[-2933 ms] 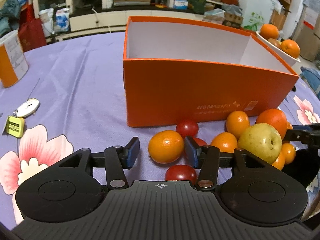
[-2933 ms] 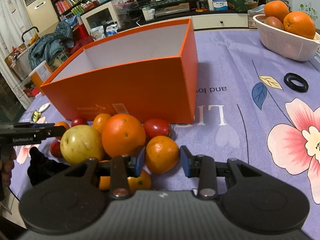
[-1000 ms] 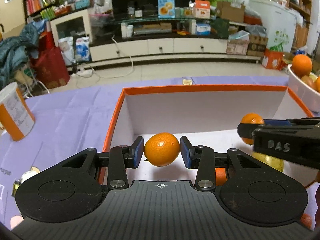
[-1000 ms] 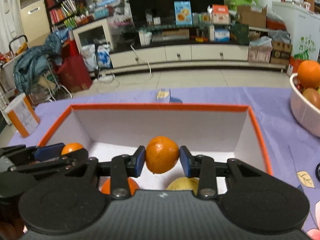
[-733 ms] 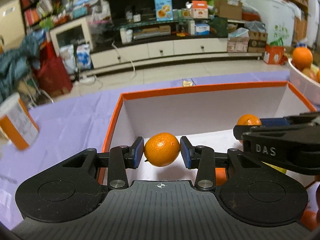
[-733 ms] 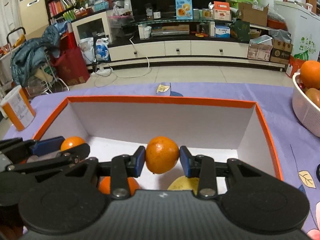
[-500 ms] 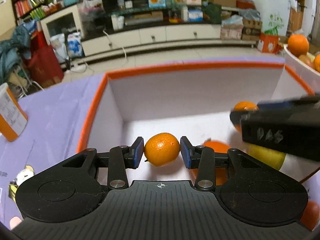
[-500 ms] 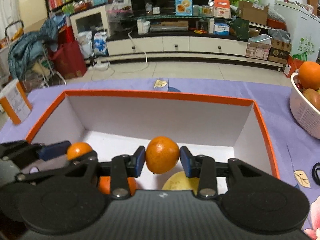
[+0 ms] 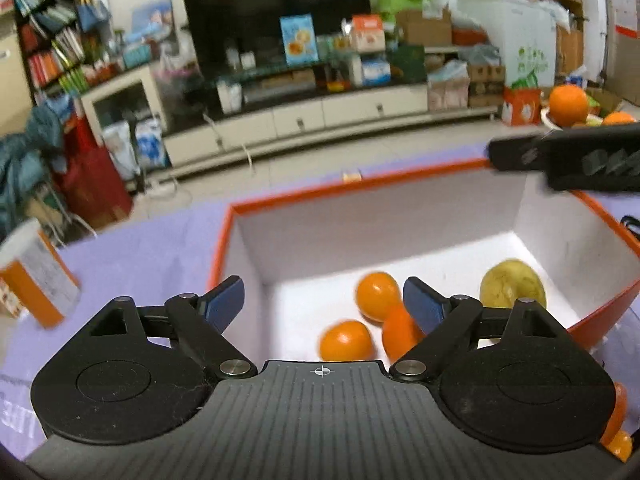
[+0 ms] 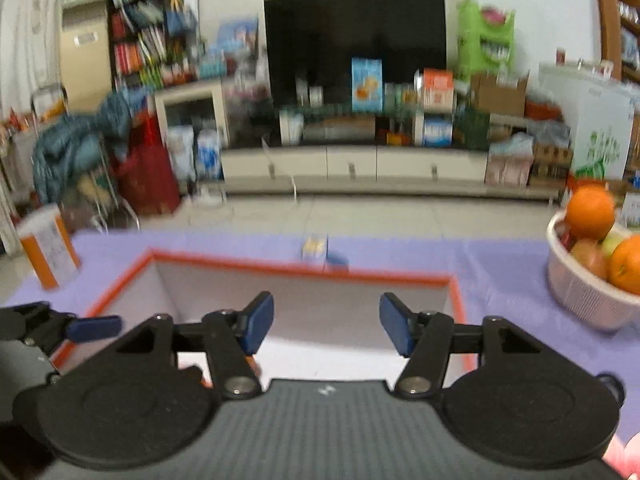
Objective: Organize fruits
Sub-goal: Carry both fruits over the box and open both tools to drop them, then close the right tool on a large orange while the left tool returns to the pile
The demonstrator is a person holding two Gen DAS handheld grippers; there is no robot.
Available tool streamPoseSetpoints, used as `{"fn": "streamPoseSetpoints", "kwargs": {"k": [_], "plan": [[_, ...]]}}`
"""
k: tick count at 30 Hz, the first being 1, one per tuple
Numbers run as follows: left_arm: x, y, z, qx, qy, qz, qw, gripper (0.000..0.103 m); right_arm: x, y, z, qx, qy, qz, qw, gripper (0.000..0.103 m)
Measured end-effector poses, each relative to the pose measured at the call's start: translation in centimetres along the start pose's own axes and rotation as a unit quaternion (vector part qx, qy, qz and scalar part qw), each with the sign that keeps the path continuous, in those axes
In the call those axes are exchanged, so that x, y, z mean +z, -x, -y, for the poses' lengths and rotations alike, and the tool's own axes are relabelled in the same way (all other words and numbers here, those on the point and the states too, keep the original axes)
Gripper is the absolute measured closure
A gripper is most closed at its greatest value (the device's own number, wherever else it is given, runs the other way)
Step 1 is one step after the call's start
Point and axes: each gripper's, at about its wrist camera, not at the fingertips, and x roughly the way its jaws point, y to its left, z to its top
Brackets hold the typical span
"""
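Note:
The orange box [image 9: 472,168] with white inside stands on the purple cloth. On its floor in the left wrist view lie three oranges [image 9: 346,340] and a yellow-green pear [image 9: 512,284]. My left gripper [image 9: 322,300] hovers above the near left corner of the box, its jaws opening with nothing between the pads. The right gripper shows there as a dark bar at the upper right. In the right wrist view my right gripper [image 10: 326,322] hangs over the same box [image 10: 304,268], its jaws opening and empty; the fruit below is mostly hidden by its body.
A white basket [image 10: 580,292] of oranges and other fruit sits on the cloth to the right. An orange and white canister [image 9: 36,276] stands at the left. Loose oranges [image 9: 618,440] lie outside the box at its near right. A TV stand and clutter fill the room behind.
Both grippers let go of their oranges, which dropped into the box. Both sets of jaws have spread apart. The right gripper has risen and the views have tilted up.

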Motion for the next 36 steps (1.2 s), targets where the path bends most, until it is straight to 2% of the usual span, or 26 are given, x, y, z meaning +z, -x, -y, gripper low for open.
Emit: {"fn": "streamPoseSetpoints", "kwargs": {"k": [3, 6, 9, 11, 12, 14, 16, 18, 21, 24, 29, 36], "plan": [[-0.2, 1.6, -1.0, -0.008, 0.014, 0.011, 0.9998, 0.038, 0.5, 3.6, 1.0, 0.014, 0.010, 0.033, 0.999, 0.040], [-0.9, 3.8, -2.0, -0.030, 0.022, 0.019, 0.9991, 0.039, -0.5, 7.0, 2.2, 0.030, 0.011, 0.030, 0.999, 0.038], [-1.8, 6.6, -2.2, -0.040, 0.014, 0.025, 0.9988, 0.039, -2.8, 9.7, 3.3, 0.041, -0.012, -0.006, 0.999, 0.036], [-2.0, 8.5, -2.0, -0.034, 0.008, 0.041, 0.9985, 0.038, -5.2, 10.7, 4.3, 0.049, -0.061, -0.038, 0.996, 0.036], [-2.2, 9.5, -1.9, -0.036, 0.006, 0.049, 0.9981, 0.038, -6.6, 10.8, 4.8, 0.058, -0.098, -0.056, 0.992, 0.036], [-3.0, 10.9, -1.8, -0.036, 0.009, 0.056, 0.9977, 0.035, -9.0, 10.6, 4.8, 0.064, -0.134, -0.086, 0.985, 0.036], [-4.2, 11.8, -2.0, -0.037, 0.013, 0.047, 0.9981, 0.035, -10.6, 9.2, 4.5, 0.069, -0.155, -0.125, 0.977, 0.036], [-5.4, 12.0, -2.4, -0.042, 0.018, 0.033, 0.9984, 0.035, -11.7, 8.4, 4.1, 0.080, -0.184, -0.145, 0.969, 0.038], [-6.3, 11.6, -2.4, -0.081, 0.030, 0.012, 0.9962, 0.037, -12.3, 7.5, 4.0, 0.067, -0.207, -0.150, 0.964, 0.037], [-6.6, 11.4, -1.3, -0.110, 0.012, 0.008, 0.9938, 0.038, -12.6, 6.8, 4.1, 0.094, -0.236, -0.171, 0.952, 0.036], [-6.9, 11.5, 0.3, -0.133, -0.022, 0.005, 0.9908, 0.038, -12.8, 5.8, 3.6, 0.080, -0.235, -0.171, 0.953, 0.036], [-7.7, 10.5, 2.6, -0.185, -0.076, -0.016, 0.9798, 0.041, -13.1, 4.8, 4.8, 0.094, -0.259, -0.188, 0.943, 0.040]]}}
